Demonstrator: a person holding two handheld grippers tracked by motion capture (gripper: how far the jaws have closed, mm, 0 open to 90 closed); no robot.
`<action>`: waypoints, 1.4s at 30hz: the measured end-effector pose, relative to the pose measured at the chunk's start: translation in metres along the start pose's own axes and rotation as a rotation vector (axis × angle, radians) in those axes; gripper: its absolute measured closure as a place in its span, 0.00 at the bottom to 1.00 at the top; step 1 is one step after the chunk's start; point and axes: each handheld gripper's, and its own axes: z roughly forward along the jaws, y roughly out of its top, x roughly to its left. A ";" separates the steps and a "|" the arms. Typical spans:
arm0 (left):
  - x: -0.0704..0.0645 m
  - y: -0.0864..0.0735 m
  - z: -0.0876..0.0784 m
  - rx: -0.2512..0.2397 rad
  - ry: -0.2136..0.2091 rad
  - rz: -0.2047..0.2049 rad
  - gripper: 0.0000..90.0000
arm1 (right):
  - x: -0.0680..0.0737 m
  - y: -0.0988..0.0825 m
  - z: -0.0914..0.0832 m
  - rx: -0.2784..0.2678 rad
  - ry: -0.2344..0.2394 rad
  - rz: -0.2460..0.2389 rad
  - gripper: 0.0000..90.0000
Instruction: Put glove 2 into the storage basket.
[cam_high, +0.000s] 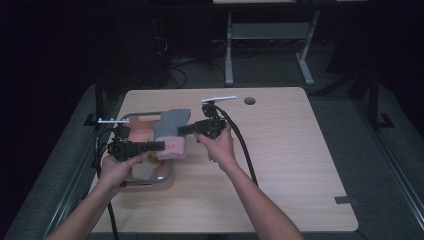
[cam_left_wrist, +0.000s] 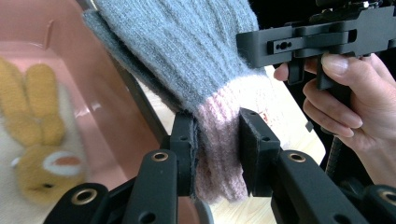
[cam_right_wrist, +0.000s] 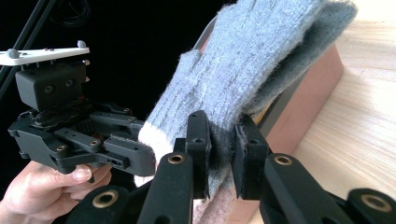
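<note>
Dark room, pale worktop (cam_high: 280, 165): both hand-held grippers, left (cam_high: 159, 145) and right (cam_high: 183, 129), clamp the grey-pink glove (cam_high: 171, 131) over the pink tray (cam_high: 148, 186); keep even tension, avoiding slippage.

glove (cam_high: 171, 131) over basket (cam_high: 150, 182) – table's (cam_high: 280, 165) left

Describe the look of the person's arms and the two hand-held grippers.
Both forearms are bare, no sleeves. The left hand-held gripper and right hand-held gripper are black, with flat rectangular pads, brass-coloured pivot rivets, a pale plate on top, and a black cable trailing from each.
</note>
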 end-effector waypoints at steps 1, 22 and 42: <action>0.001 0.000 -0.002 0.003 0.001 0.006 0.77 | 0.001 0.000 0.001 0.002 0.002 -0.002 0.87; 0.013 -0.001 -0.024 -0.010 0.034 -0.006 0.78 | 0.011 0.009 0.025 0.022 0.041 -0.005 0.86; 0.034 -0.011 -0.045 -0.011 0.085 -0.033 0.78 | 0.016 0.013 0.060 0.085 0.054 -0.020 0.86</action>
